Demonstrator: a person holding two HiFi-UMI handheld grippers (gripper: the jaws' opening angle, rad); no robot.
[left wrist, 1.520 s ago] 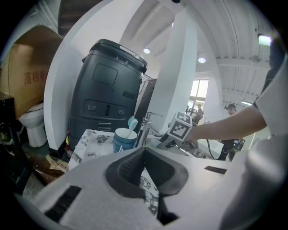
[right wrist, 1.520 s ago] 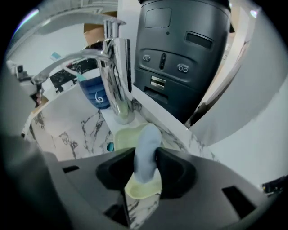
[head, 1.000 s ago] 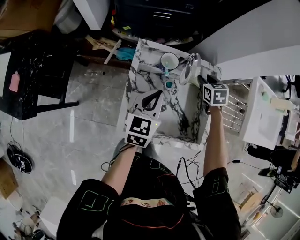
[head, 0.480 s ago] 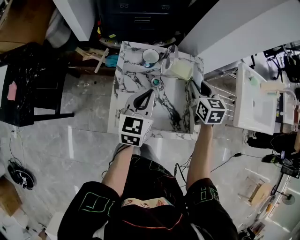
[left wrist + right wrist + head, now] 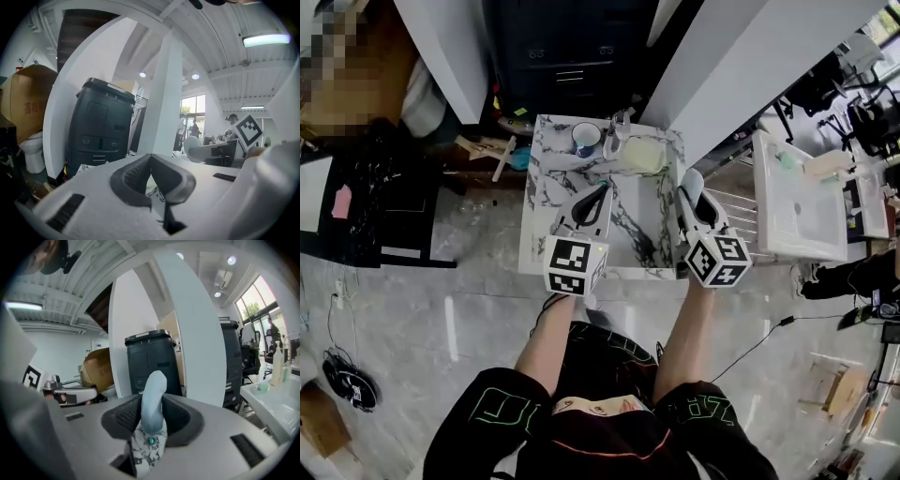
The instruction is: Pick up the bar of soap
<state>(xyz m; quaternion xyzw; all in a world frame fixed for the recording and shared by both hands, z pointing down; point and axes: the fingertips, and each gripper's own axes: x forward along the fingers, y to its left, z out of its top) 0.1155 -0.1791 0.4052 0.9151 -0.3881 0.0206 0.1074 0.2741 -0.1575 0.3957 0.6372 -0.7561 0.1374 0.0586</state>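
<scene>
Currently I read the right gripper (image 5: 152, 404) as pinching the bar of soap (image 5: 154, 380), its long axis running out along the jaws, over the right edge of the marble vanity (image 5: 539, 216), while the left gripper (image 5: 150, 159), pressed together and empty, stays well apart leftward.

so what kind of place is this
Probably a lab or workshop with a mock bathroom: a marbled sink counter and a white washbasin stand on an open tiled floor, near a cardboard box.
</scene>
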